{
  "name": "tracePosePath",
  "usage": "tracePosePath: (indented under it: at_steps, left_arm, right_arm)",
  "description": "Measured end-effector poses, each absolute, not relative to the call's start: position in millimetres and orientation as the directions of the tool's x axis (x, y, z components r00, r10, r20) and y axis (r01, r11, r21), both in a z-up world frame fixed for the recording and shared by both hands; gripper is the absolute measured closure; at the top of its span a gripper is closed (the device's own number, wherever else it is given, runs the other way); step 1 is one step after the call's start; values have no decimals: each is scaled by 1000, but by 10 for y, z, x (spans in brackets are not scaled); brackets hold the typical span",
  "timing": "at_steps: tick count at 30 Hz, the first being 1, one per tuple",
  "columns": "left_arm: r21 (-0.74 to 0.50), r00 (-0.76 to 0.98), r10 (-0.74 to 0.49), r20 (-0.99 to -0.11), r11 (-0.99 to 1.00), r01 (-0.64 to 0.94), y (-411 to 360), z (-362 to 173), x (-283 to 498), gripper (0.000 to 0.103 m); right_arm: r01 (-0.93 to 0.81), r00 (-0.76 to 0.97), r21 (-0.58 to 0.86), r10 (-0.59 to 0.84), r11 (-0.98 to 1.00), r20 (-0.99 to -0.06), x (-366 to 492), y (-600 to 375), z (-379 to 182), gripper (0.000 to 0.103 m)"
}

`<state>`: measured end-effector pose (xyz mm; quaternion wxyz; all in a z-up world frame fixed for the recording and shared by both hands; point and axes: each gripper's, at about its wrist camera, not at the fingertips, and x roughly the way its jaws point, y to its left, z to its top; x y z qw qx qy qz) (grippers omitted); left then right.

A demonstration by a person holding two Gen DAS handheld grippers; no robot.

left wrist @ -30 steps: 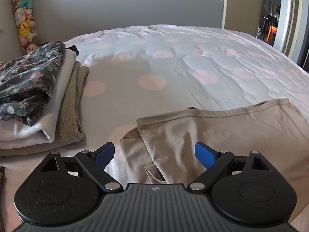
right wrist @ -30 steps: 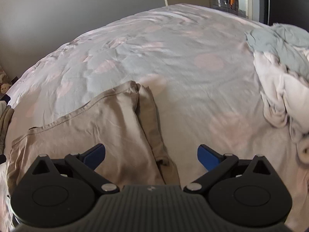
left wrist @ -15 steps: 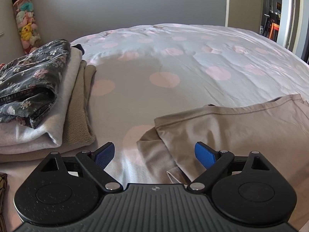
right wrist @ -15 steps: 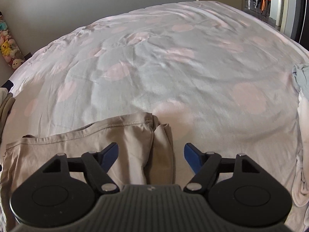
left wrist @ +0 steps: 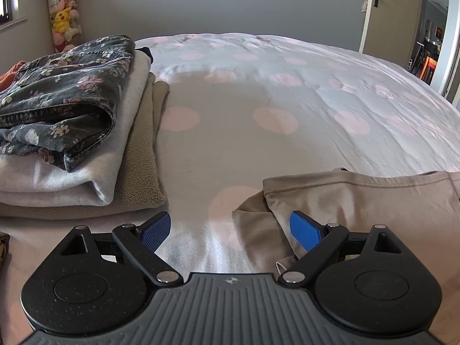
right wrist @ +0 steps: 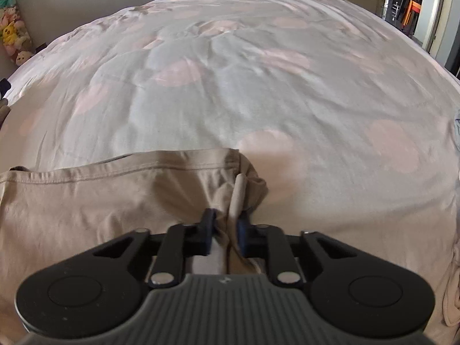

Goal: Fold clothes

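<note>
Pale bed cover (left wrist: pixel 258 143) with pink dots fills both views, stretched over a bed beside a grey wall and an open door (left wrist: pixel 391 11). Beige garment (right wrist: pixel 100 201) lies flat on the near part of the bed, its stitched hem running across the right wrist view. Right hand-held gripper (right wrist: pixel 225 230): jaws closing, with a bunched fold at the garment's right corner caught between the blue pads. Left hand-held gripper (left wrist: pixel 230 228): jaws spread wide, nothing between them but bed cover; its right pad sits over the garment's left corner (left wrist: pixel 258 224), though contact cannot be judged. Stack of folded clothes (left wrist: pixel 72 132), a dark flowered piece on top, rests on the bed to the left, apart from the garment. Soft toys (left wrist: pixel 61 11) hang in the far left corner.
</note>
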<state>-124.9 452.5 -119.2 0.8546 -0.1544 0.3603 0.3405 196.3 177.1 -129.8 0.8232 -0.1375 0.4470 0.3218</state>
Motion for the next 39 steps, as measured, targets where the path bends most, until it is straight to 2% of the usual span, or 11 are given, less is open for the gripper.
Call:
tracePosePath:
  at_steps: [3,8,10,11,19,20,21,22,23,29,39]
  left_arm:
    - [-30,518,467,-717,722,-692,4537,-1171,-1285,12]
    - [-78,538,443,-717,715,-694,4593,-1136,-1349,12]
    - [-117,557,419,-717,716,-688,4620,-1114,-1376,15]
    - [-134,566,407,-718,716,-685,4630,-1102,-1388,20]
    - [-194,601,374,-707,714,-673,4676,-1014,-1513,21]
    - [-207,606,366,-706,711,-672,4693,-1005,-1536,25]
    - [-224,611,355,-708,707,-670,4714,-997,-1560,30]
    - [-239,614,345,-710,702,-671,4736,-994,-1582,45]
    - [-250,613,339,-714,694,-675,4759,-996,-1601,52]
    - [-260,602,332,-726,678,-687,4843,-1040,-1649,59]
    - [-280,606,322,-727,668,-690,4920,-1095,-1684,59]
  right_arm:
    - [-653,427,18,388,757,-816,1887,1842,-1197,93]
    - [-673,444,29,435,739,-783,1652,1912,-850,94]
    - [-688,438,46,465,724,-769,1520,1973,-673,94]
    - [-695,435,55,480,717,-762,1454,2005,-589,94]
    - [-751,383,120,577,649,-721,886,2443,-117,94]
    - [-758,371,131,589,638,-718,816,2511,-94,94]
    - [-767,357,141,600,626,-716,744,2588,-89,94]
    - [-776,343,152,610,613,-714,672,2665,-84,94]
    - [-784,328,162,621,600,-712,600,2742,-79,94]
    - [-821,221,236,670,520,-708,184,3243,-176,94]
    - [-846,63,301,644,439,-762,-250,3954,-734,95]
